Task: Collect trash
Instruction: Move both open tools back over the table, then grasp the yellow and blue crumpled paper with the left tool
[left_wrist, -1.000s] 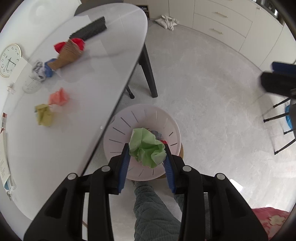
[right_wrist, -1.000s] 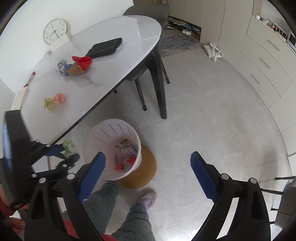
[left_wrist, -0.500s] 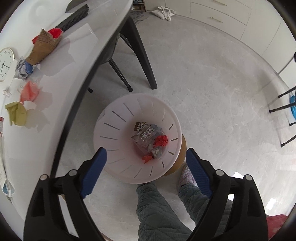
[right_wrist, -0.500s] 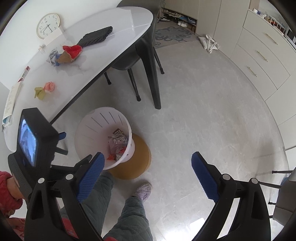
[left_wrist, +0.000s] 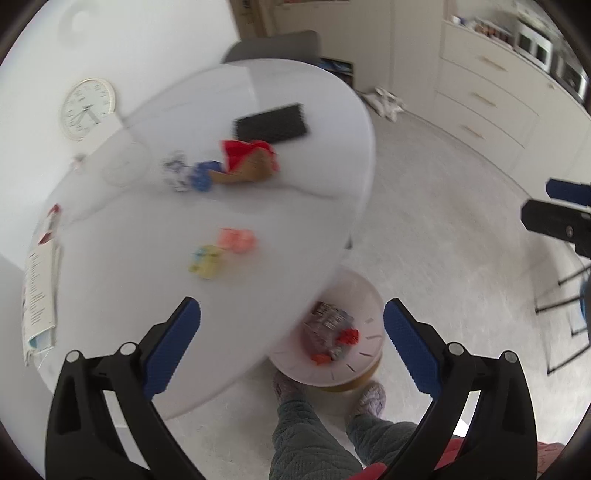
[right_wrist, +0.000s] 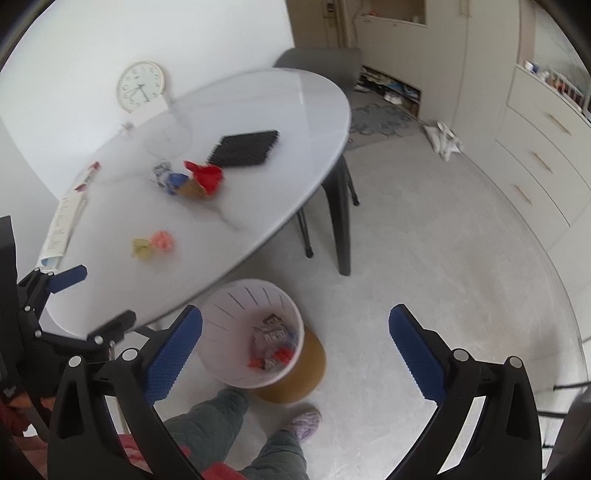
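My left gripper (left_wrist: 291, 308) hangs over the near edge of the white table (left_wrist: 129, 277), its jaws opening with nothing between them. Below it on the floor, the white slotted bin (left_wrist: 369, 295) holds wrappers and red scraps (left_wrist: 332, 332). On the table lie a yellow wad (left_wrist: 207, 260), a pink wad (left_wrist: 238, 239), a red-and-brown paper cone (left_wrist: 247, 162) and blue-grey wrappers (left_wrist: 188, 175). My right gripper (right_wrist: 295, 313) hovers above the bin (right_wrist: 240, 284), jaws also opening and empty. The left gripper (right_wrist: 103, 293) shows at the right wrist view's left edge.
A black mat (left_wrist: 271, 125), a booklet (left_wrist: 38, 280) and a clock (left_wrist: 86, 109) sit on the table's far and left parts. A brown disc (right_wrist: 306, 373) lies under the bin. A person's legs and slippers (right_wrist: 303, 419) stand beside it. A dark chair (right_wrist: 340, 229) and cabinets lie beyond.
The left gripper's jaws spread wide and the green paper wad left them; it is no longer in view. Both grippers rose, and the views swung from the bin up to the table.
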